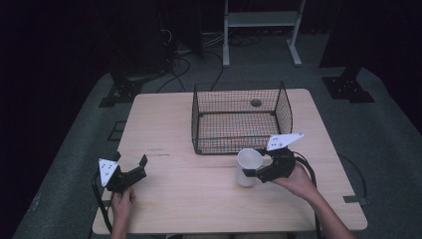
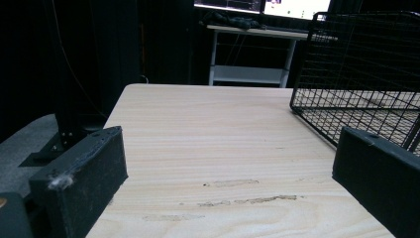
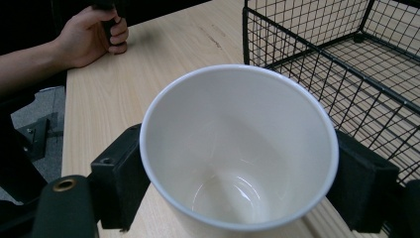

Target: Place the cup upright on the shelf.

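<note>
Right gripper (image 1: 255,168) clamped on white cup (image 1: 247,167), one black jaw on each side of the cup wall, visible in right gripper view (image 3: 237,148). Cup upright, mouth open to the camera, nothing inside. Cup sits just in front of the wire basket (image 1: 284,102), near its front-right corner, outside it; can't tell whether its base touches the table (image 1: 164,119). Basket stands on the far half of the table. Left gripper (image 1: 130,167) well to the left of the basket, near the table's front-left edge, jaws spread wide, bare wood between them (image 2: 228,163). Left hand (image 1: 122,201) grips its handle.
</note>
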The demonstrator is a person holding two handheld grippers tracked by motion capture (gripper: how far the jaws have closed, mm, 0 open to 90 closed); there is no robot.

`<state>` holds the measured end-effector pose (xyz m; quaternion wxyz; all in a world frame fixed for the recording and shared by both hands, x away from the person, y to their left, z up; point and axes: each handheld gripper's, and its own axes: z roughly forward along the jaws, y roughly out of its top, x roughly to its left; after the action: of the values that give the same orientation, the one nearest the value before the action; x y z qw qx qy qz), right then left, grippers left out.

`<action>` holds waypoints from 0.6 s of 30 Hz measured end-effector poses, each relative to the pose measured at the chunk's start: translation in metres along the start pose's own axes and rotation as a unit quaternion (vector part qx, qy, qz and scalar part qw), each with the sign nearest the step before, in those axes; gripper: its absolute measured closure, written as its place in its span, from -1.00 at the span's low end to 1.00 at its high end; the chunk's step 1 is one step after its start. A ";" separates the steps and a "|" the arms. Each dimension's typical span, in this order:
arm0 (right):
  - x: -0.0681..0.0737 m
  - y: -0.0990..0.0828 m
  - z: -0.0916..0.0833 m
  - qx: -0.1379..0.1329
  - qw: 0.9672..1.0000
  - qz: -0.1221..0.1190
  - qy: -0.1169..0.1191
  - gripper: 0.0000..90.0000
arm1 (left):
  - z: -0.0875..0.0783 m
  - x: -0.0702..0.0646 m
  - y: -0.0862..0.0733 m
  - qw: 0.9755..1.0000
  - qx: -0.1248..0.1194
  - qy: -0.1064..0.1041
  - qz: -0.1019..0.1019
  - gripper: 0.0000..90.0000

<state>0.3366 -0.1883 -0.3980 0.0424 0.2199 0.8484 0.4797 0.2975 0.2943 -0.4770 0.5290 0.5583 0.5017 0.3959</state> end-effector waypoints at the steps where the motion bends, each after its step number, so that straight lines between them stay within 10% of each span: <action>1: 0.000 0.002 0.000 0.001 1.000 -0.001 0.003 -0.57 | 0.000 0.000 0.000 1.000 0.000 0.000 0.000 -1.00; 18: -0.016 0.032 -0.010 -0.008 0.999 -0.010 0.031 -0.57 | 0.000 0.000 0.000 1.000 0.001 0.000 -0.001 -1.00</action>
<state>0.3590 -0.1889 -0.3683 0.0226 0.1966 0.8474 0.4927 0.2977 0.2941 -0.4771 0.5293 0.5581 0.5024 0.3949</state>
